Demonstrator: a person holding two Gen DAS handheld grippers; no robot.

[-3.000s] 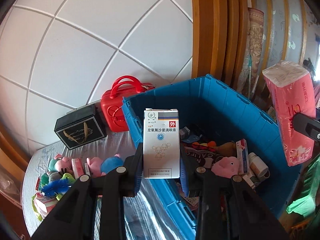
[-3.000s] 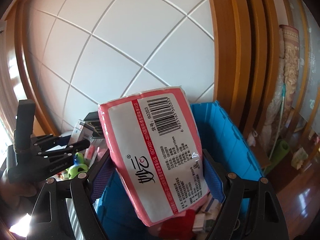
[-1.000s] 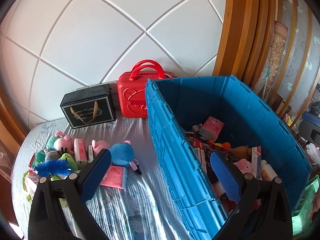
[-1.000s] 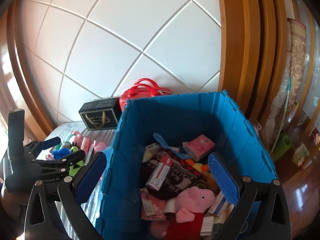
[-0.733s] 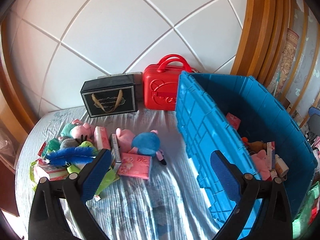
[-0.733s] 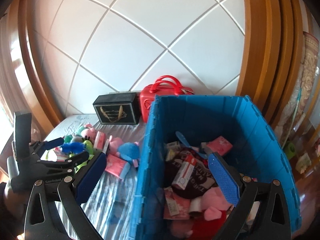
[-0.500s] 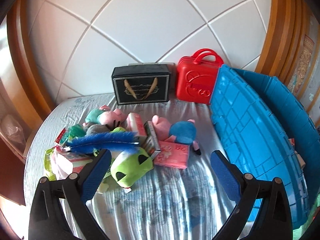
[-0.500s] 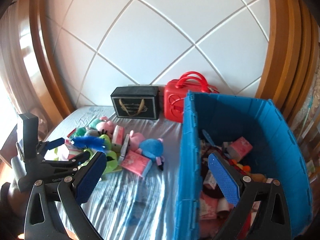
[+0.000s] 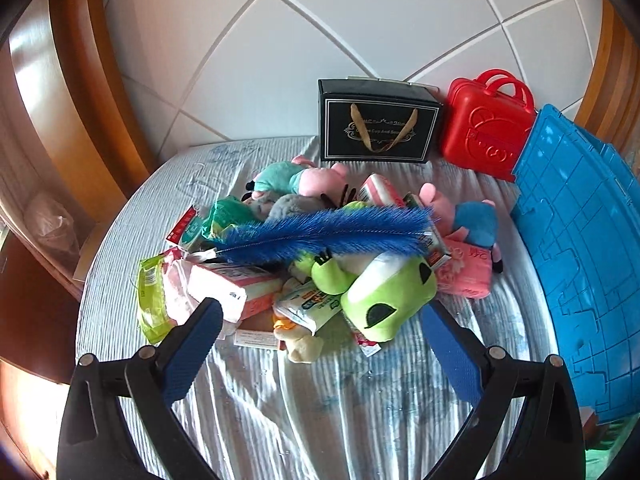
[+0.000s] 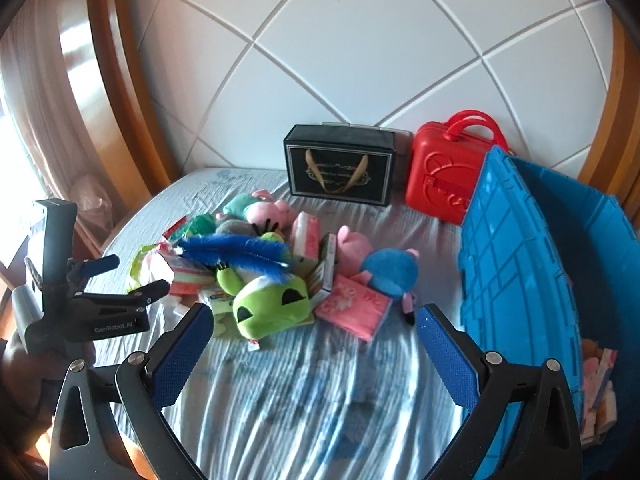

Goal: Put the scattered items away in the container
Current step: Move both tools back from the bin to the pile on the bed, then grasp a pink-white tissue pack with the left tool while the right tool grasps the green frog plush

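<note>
Blue-padded left tool (image 9: 320, 340) and right tool (image 10: 314, 338), both released and empty, face the pile; next comes descending onto the green plush (image 9: 386, 294) for the blue crate (image 10: 520, 280).

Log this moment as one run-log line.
left gripper open, empty | right gripper open, empty | toy pile on table | blue bin right
</note>
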